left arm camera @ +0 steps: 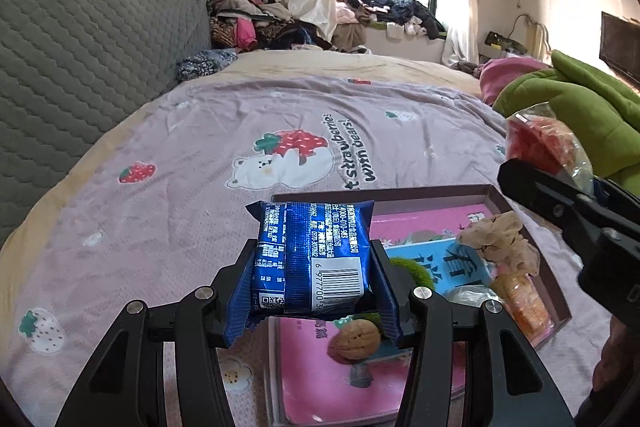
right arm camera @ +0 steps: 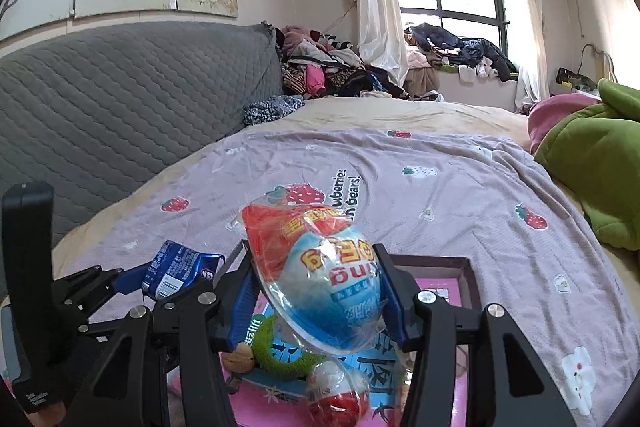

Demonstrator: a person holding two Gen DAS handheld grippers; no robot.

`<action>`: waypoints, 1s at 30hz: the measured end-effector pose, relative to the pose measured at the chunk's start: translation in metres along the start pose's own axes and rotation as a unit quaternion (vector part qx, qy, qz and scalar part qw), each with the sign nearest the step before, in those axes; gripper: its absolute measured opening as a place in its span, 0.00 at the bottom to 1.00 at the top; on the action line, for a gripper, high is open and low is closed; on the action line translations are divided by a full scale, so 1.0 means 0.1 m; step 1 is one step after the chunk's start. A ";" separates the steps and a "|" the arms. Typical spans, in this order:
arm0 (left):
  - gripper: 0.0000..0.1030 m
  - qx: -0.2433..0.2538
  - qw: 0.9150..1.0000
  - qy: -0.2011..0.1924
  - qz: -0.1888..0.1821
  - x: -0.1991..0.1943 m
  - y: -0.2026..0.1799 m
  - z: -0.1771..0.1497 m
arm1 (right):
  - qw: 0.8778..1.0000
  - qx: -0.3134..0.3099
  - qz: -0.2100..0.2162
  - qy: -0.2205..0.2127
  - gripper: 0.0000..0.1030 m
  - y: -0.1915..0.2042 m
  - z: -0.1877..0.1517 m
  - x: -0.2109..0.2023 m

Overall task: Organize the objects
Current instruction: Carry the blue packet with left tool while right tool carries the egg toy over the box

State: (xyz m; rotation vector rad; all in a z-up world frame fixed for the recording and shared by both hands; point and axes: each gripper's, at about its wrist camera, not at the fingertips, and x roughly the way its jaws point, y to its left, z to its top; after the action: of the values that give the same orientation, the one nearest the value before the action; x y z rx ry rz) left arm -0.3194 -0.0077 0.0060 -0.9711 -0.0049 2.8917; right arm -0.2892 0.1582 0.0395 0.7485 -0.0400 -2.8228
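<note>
On the bed (left arm camera: 200, 155), your left gripper (left arm camera: 314, 281) clamps the blue snack packet (left arm camera: 312, 259) above the box (left arm camera: 532, 227); only your right view shows the right gripper (right arm camera: 316, 291) squeezing the egg-shaped toy packet (right arm camera: 320, 283), box at 6 o'clock.

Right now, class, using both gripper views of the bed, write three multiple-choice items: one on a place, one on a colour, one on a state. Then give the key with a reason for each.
1. Where is the walnut?
A. inside the shallow box
B. on the grey headboard
C. on the window ledge

2. What colour is the snack packet in the left gripper?
A. green
B. blue
C. yellow

3. What is the right gripper doing?
A. standing open with nothing in it
B. resting flat on the blanket
C. shut on a wrapped egg-shaped treat

Key: 1 A, the walnut lies on the pink lining within the box walls. 2 B, its foil is blue with white print and a barcode. 3 C, both fingers press the treat's sides and it hangs above the box.
</note>
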 end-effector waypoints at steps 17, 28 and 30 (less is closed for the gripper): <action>0.53 0.002 0.999 0.035 -0.011 0.39 0.07 -0.12 | 0.998 -0.014 -0.035 0.043 0.52 0.01 -0.27 0.58; 0.53 0.012 0.998 0.057 -0.008 0.51 0.02 -0.20 | 0.996 -0.004 -0.043 0.075 0.52 -0.13 -0.44 0.75; 0.53 0.014 0.998 0.060 -0.009 0.53 0.00 -0.22 | 0.996 -0.004 -0.045 0.080 0.52 -0.14 -0.45 0.78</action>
State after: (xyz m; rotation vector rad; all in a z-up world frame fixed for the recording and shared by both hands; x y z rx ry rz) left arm -0.3483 -0.0035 -0.0430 -1.1316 0.0358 2.8048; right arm -0.3353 0.1560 -0.0387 0.9971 0.0315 -2.8347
